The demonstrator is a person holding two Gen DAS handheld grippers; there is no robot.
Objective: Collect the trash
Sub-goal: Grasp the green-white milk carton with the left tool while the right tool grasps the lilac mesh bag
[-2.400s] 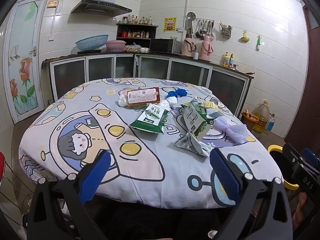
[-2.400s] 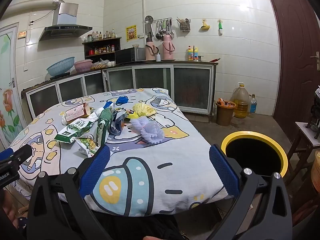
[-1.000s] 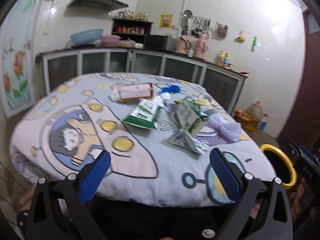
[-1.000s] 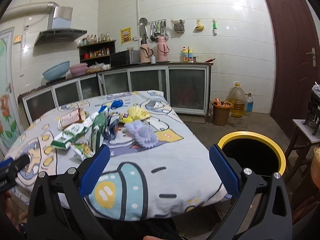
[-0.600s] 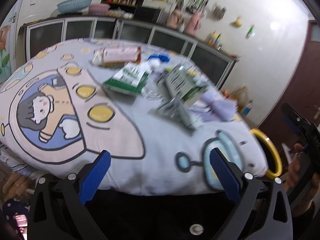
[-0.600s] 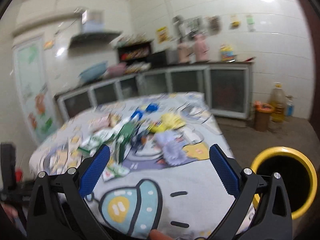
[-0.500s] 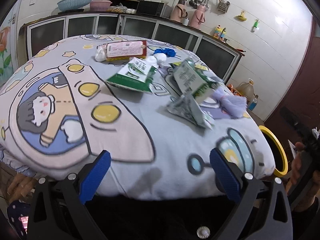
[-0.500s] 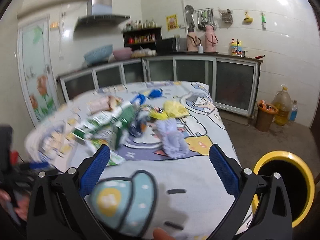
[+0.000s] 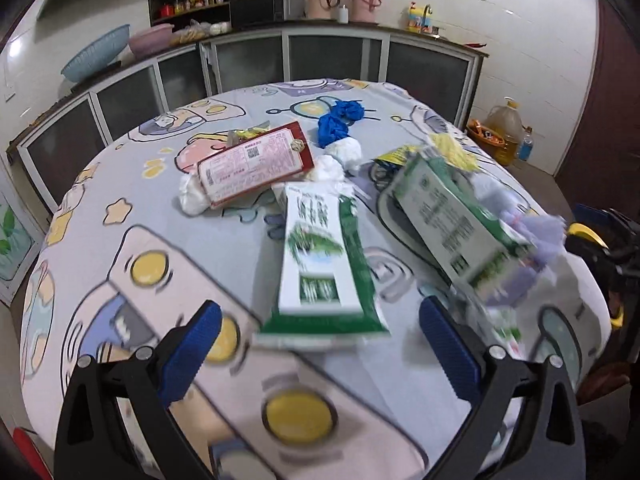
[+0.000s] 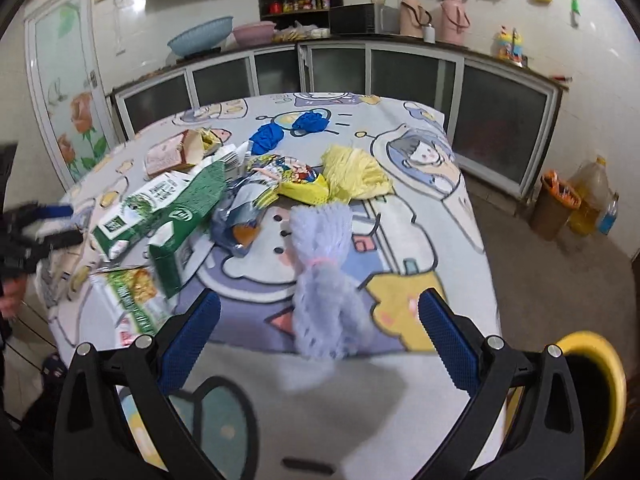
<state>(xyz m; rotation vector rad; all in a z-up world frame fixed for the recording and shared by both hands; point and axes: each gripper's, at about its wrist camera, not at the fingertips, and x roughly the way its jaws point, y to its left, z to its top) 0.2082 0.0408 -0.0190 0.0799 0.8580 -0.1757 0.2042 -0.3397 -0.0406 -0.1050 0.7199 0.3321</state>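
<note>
Both spread wide and empty: the left hand-held gripper hovers over a flat green-and-white paper pouch on the cartoon-print tabletop, while the right hand-held gripper frames a crumpled lilac mesh bag, yellow-rimmed black bin beside.

My two views are dim and bent at the edges; glare shines at ten o'clock, and motion blur smears near things.

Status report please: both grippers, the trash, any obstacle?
Left gripper open over green wrapper. Right gripper open over lilac mesh. Yellow bin beside table. No obstacle.
</note>
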